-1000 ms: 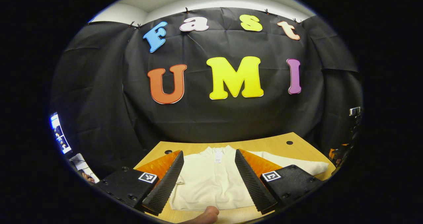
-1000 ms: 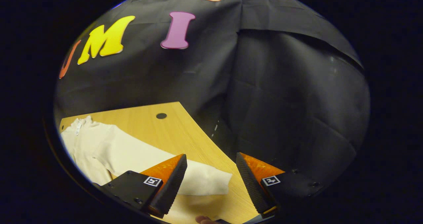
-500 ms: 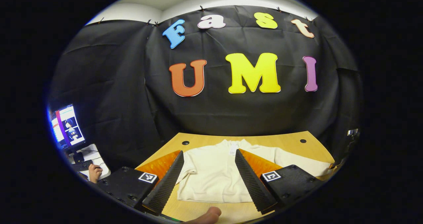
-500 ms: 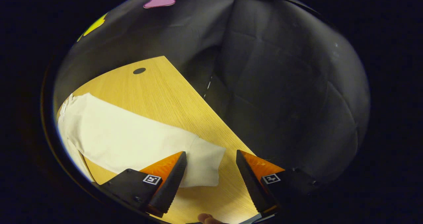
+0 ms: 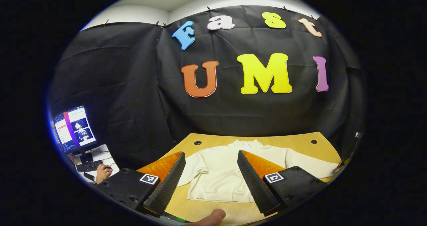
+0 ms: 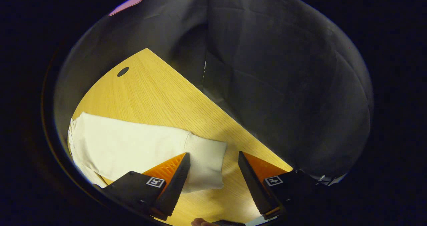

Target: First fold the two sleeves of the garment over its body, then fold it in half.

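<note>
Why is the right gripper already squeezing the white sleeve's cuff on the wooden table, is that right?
Not quite: the right gripper is open, not squeezing. In the right gripper view its fingers stand apart over the white sleeve's cuff, which lies flat on the wooden table.

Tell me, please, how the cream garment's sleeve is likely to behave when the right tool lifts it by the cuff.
The sleeve will probably hang limp: it lies flat and creased on the table. It looks light, thin knit. The cuff seems thicker, so the open right tool may grip it well; the body may drag along.
</note>
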